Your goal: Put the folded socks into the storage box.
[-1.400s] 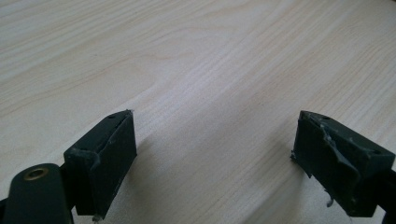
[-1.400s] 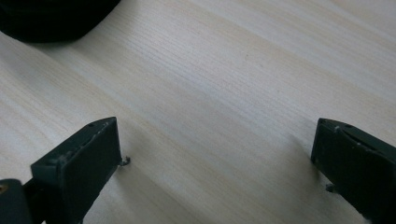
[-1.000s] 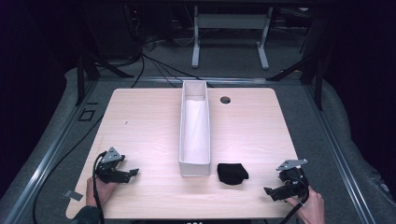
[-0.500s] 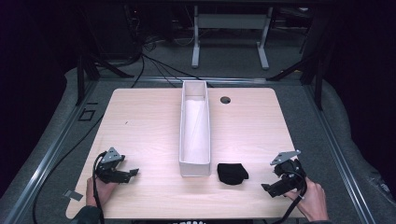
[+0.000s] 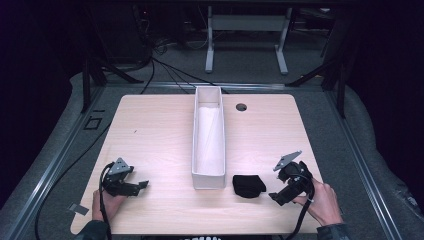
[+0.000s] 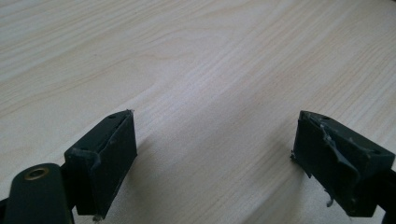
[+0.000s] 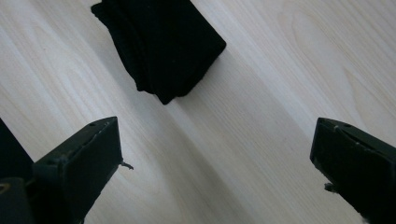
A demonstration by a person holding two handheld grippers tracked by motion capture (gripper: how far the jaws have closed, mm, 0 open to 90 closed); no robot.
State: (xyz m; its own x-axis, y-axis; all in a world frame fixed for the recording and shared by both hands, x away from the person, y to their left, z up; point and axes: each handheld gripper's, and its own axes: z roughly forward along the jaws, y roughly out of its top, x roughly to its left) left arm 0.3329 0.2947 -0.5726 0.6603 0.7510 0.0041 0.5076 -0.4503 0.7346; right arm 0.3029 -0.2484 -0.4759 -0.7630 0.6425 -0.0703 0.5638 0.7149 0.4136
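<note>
My right gripper point(image 5: 276, 196) hangs low with jaws wide, aimed at the folded black cloth point(image 5: 248, 185) lying beside the white box point(image 5: 208, 142) on the worktop point(image 5: 150, 135), while my left gripper point(image 5: 141, 185) rests wide open.
</note>
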